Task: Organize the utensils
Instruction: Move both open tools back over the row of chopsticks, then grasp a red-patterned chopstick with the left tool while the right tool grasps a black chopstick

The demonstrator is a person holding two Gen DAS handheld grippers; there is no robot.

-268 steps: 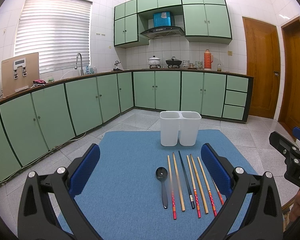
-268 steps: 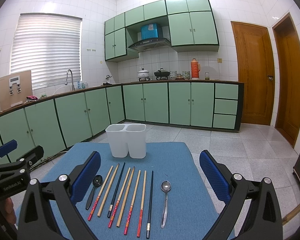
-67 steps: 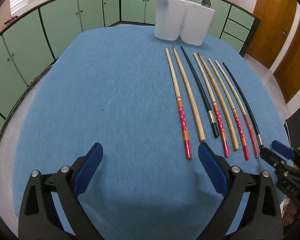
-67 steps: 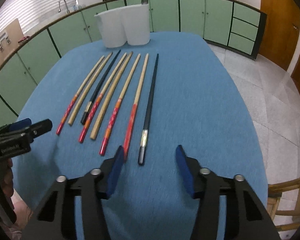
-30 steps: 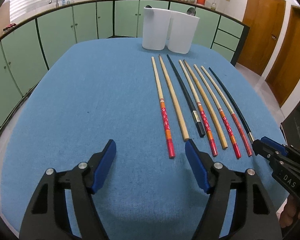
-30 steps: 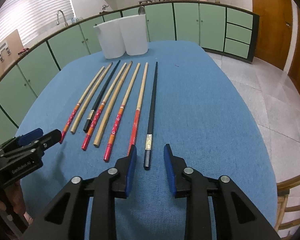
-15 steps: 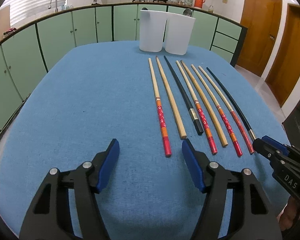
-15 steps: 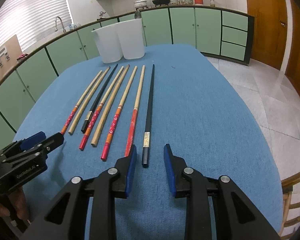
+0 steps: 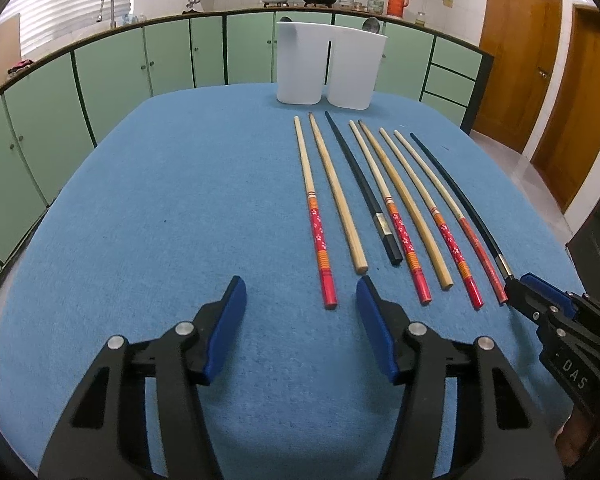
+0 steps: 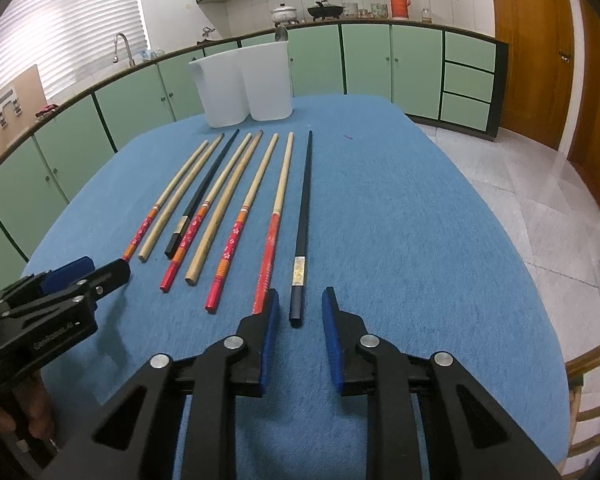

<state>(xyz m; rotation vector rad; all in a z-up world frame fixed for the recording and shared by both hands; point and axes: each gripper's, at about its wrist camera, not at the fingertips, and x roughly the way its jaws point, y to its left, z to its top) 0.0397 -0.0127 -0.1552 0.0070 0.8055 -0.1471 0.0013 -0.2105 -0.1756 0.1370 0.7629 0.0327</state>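
Note:
Several chopsticks lie side by side on the blue table [image 9: 160, 208] [image 10: 400, 216]. The leftmost is a red-ended chopstick [image 9: 315, 216], whose near end lies just ahead of the gap of my left gripper [image 9: 300, 290], open and empty. The rightmost is a black chopstick [image 10: 302, 224]; its near end lies between the fingertips of my right gripper [image 10: 299, 302], which is narrowly open and not touching it. A white two-compartment holder [image 9: 328, 66] [image 10: 246, 82] stands at the far edge, with a spoon [image 9: 370, 24] [image 10: 281, 33] showing above its rim.
Green cabinets curve around behind the table. The right gripper's body [image 9: 568, 332] shows at lower right in the left wrist view. The left gripper's body [image 10: 48, 308] shows at lower left in the right wrist view. A chair [image 10: 588, 384] stands at the table's right.
Both grippers have come lower and closer to the near ends of the chopsticks. The left jaws have narrowed. The black chopstick's end now sits between the right fingertips.

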